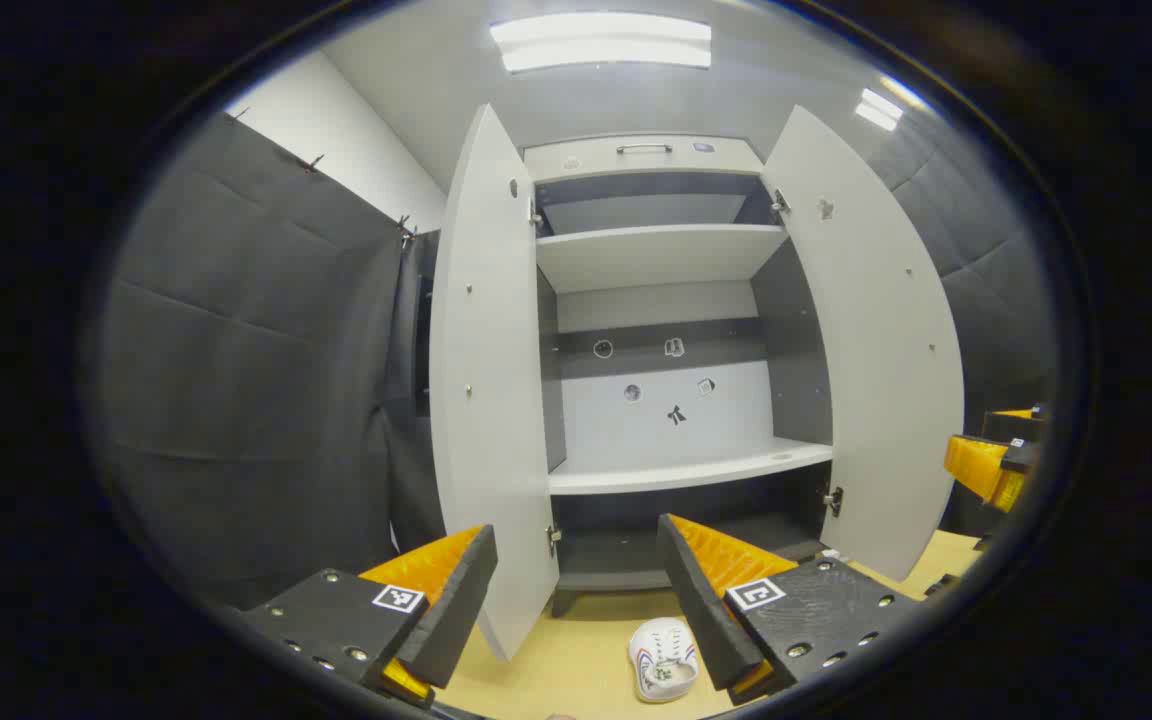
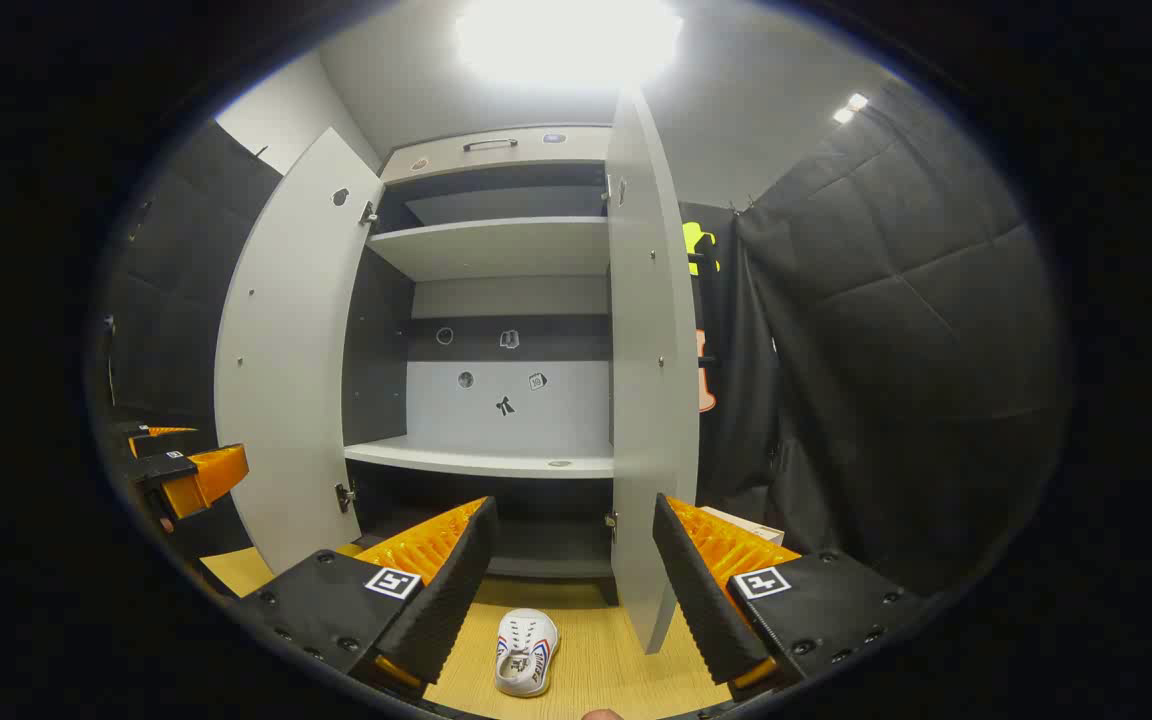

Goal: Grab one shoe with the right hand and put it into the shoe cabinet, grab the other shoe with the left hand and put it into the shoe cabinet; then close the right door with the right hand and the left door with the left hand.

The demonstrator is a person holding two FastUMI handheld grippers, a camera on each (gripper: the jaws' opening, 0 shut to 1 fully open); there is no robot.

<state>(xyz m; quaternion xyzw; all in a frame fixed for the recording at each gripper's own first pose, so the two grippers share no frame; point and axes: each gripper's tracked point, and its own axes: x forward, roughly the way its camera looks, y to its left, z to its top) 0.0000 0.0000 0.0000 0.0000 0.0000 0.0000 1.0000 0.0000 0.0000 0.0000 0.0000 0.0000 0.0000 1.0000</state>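
While the left gripper (image 1: 571, 600) hangs with jaws wide and empty, the left gripper view shows a white shoe (image 1: 664, 658) on the wooden floor (image 1: 576, 660) near its right finger, before the open shoe cabinet (image 1: 661, 330).

Seen from the right gripper view, the right gripper (image 2: 571, 590), jaws wide, has that shoe (image 2: 526, 652) between its fingers, long axis pointing toward the cabinet, so it seems nearer; the left gripper (image 2: 181, 475) sits far left.

Dark padded wall panels (image 1: 236, 350) hang to either side, pinned along the top edge against a white wall (image 1: 336, 140). Ceiling strip light (image 1: 601, 45) on overhead, a smaller one (image 1: 876, 108) to the side. Pale wood-grain floor (image 2: 596, 670). A small light-coloured box (image 2: 741, 522) sits on the floor near the dark cloth (image 2: 896, 380).
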